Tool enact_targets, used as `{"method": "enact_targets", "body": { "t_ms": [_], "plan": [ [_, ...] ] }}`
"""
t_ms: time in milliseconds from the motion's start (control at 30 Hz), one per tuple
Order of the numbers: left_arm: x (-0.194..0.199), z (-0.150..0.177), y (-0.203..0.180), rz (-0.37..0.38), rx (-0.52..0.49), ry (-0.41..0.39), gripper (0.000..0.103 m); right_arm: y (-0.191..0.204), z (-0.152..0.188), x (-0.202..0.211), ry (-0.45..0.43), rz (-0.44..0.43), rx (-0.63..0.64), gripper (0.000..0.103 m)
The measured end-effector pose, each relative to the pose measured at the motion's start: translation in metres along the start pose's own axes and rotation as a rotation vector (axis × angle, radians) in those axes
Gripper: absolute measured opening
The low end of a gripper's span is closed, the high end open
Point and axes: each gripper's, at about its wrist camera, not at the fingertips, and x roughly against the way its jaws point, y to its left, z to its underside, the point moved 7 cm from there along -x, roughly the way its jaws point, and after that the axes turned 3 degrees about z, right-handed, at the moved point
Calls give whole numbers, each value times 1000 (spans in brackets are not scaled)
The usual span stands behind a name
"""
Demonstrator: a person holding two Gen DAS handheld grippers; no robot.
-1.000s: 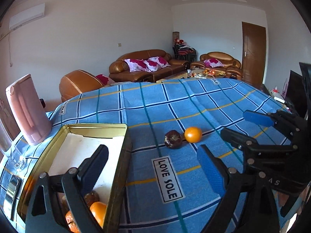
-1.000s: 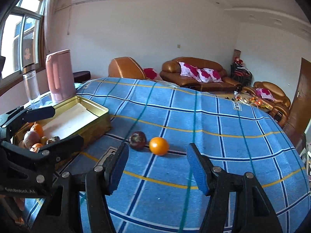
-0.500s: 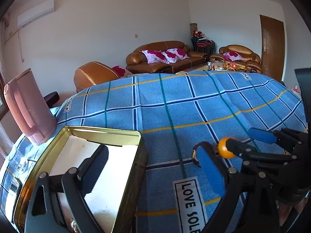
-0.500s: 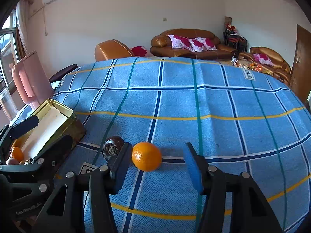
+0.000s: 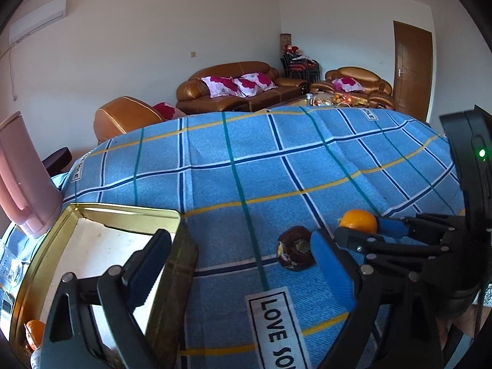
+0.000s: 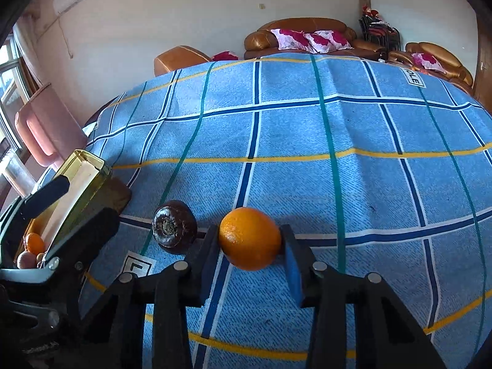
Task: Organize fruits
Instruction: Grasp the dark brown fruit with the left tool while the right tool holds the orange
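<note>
Orange (image 6: 249, 238): clamped between my right gripper (image 6: 250, 246) jaws; tin (image 6: 89, 166) lies left. Left gripper (image 5: 243, 261) jaws released.

On my tabletop (image 6: 353, 129) the orange (image 6: 249, 238) sits between my right tongs (image 6: 250, 250), both pads touching it. The mangosteen (image 6: 174, 226) lies just left of it. Further left stands the tin (image 5: 43, 255), fruit in its near end, my left tongs (image 5: 243, 269) above its rim, the kettle (image 5: 21, 181) behind it.
</note>
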Motion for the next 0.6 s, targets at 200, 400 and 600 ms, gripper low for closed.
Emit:
{"method": "enact_targets", "body": {
  "t_ms": [200, 400, 600],
  "plan": [
    [-22, 3, -25, 78, -12, 75, 78, -25, 2, 23, -78, 79, -43, 41],
    [-54, 11, -33, 131, 30, 191, 59, -23, 1, 26, -89, 92, -20, 41],
    [-67, 16, -35, 170, 70, 239, 52, -23, 1, 23, -75, 97, -12, 41]
  ]
}}
